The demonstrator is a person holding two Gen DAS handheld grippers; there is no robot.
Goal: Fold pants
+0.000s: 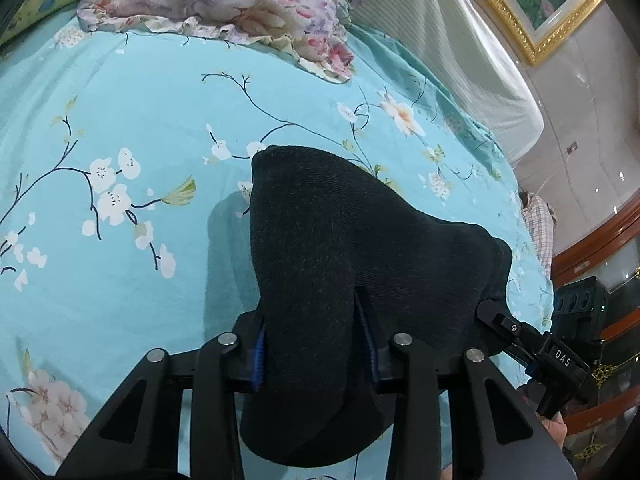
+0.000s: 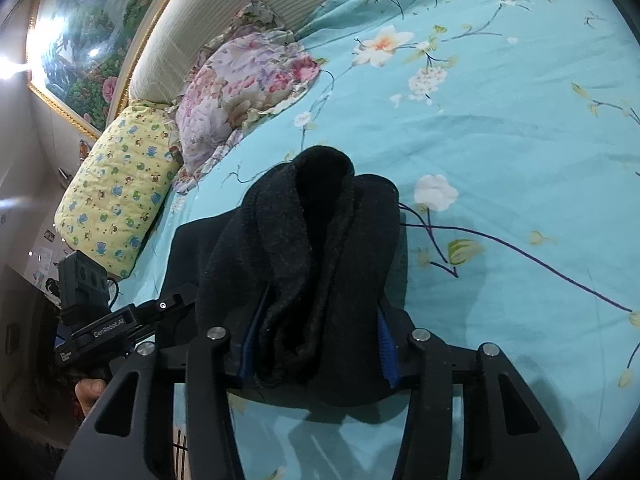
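The black pants (image 1: pixel 344 248) hang bunched between both grippers above the turquoise flowered bed sheet (image 1: pixel 120 120). My left gripper (image 1: pixel 314 344) is shut on a thick fold of the pants, which drapes over its fingers and hides the tips. In the left wrist view the right gripper (image 1: pixel 500 320) grips the cloth's right end. In the right wrist view my right gripper (image 2: pixel 316 340) is shut on the bunched pants (image 2: pixel 316 240), and the left gripper (image 2: pixel 168 308) holds the cloth at the left. The fingertips are covered by fabric.
A pink flowered blanket (image 1: pixel 240 4) and a yellow patterned pillow (image 2: pixel 116 196) lie at the head of the bed by the pale padded headboard (image 2: pixel 240 4). A gold-framed picture (image 1: pixel 532 4) hangs on the wall. Wooden furniture (image 1: pixel 600 240) stands beside the bed.
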